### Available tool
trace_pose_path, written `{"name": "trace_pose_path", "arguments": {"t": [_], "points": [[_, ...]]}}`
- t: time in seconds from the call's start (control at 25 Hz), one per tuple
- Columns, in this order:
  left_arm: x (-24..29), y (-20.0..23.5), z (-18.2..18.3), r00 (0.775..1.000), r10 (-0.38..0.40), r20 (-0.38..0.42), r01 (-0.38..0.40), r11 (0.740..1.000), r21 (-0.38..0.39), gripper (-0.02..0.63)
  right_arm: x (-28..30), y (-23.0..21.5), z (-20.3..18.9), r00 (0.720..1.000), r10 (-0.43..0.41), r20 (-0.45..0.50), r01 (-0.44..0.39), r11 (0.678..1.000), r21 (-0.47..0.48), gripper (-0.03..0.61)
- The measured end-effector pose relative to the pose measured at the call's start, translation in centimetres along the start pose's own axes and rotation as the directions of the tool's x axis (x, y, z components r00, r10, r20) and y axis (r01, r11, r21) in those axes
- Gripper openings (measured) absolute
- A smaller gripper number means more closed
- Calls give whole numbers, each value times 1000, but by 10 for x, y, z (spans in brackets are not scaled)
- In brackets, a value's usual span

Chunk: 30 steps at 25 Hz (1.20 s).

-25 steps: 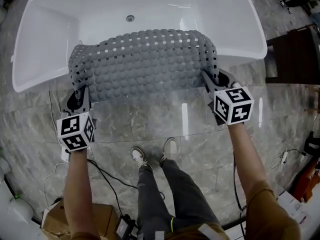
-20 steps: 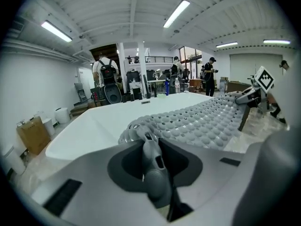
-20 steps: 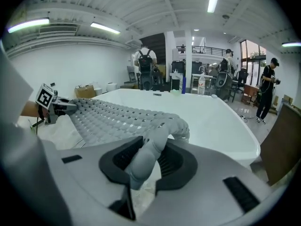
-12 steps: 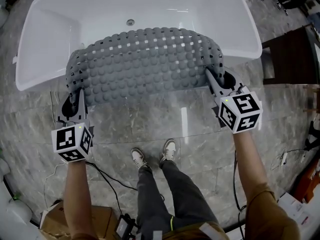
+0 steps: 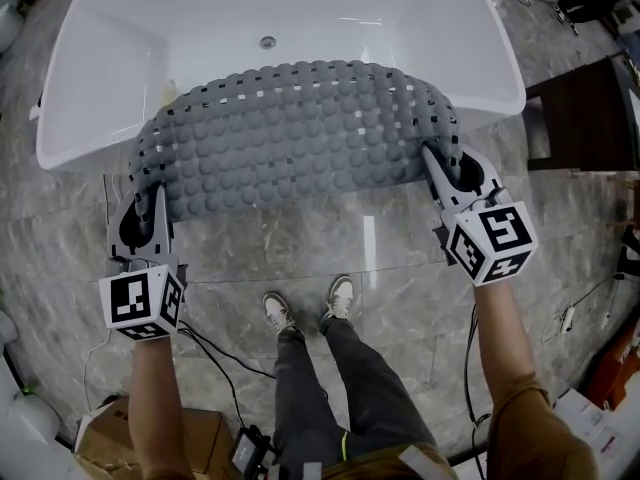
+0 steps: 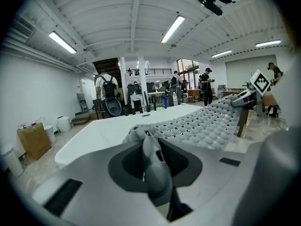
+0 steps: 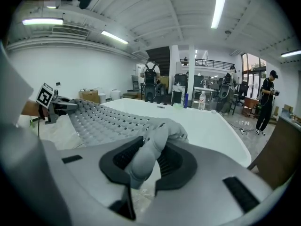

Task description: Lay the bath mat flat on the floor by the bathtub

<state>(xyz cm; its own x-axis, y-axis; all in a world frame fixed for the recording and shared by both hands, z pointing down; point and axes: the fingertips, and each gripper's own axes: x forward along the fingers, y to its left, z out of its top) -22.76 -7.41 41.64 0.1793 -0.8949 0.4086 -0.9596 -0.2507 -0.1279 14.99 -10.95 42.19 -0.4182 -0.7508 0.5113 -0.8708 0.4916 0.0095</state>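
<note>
A grey bubbled bath mat (image 5: 295, 133) hangs stretched between my two grippers, arched above the near rim of the white bathtub (image 5: 500, 63). My left gripper (image 5: 150, 196) is shut on the mat's left near corner, and a bunched fold of it (image 6: 153, 157) fills the jaws in the left gripper view. My right gripper (image 5: 441, 165) is shut on the right near corner, where a grey fold (image 7: 143, 157) is pinched between the pads. The far edge of the mat droops toward the tub. Each gripper view shows the mat (image 6: 207, 124) (image 7: 106, 119) running across to the other gripper.
Grey marble floor (image 5: 370, 238) lies between the tub and the person's shoes (image 5: 310, 310). Black cables (image 5: 215, 353) and a cardboard box (image 5: 200, 438) lie near left. Dark wooden furniture (image 5: 590, 88) stands at right. People stand far behind the tub.
Both grippers have risen and drawn back toward the person, carrying the mat up with them. The mat now hangs higher over the tub rim, still stretched between them.
</note>
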Motion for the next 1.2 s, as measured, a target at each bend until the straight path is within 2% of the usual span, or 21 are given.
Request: {"name": "trace_pose_path", "arguments": {"t": [0.36, 0.6, 1.2], "points": [[-2, -5, 0, 1000, -1, 17, 1, 1000, -10, 66, -4, 0, 4, 1000, 1, 20, 0, 1000, -7, 86], [-5, -2, 10, 999, 3, 44, -4, 1000, 22, 66, -8, 3, 14, 999, -2, 39, 3, 1000, -31, 86], [-7, -11, 22, 1000, 5, 14, -6, 998, 68, 66, -16, -3, 19, 999, 7, 34, -6, 1000, -9, 84]]}}
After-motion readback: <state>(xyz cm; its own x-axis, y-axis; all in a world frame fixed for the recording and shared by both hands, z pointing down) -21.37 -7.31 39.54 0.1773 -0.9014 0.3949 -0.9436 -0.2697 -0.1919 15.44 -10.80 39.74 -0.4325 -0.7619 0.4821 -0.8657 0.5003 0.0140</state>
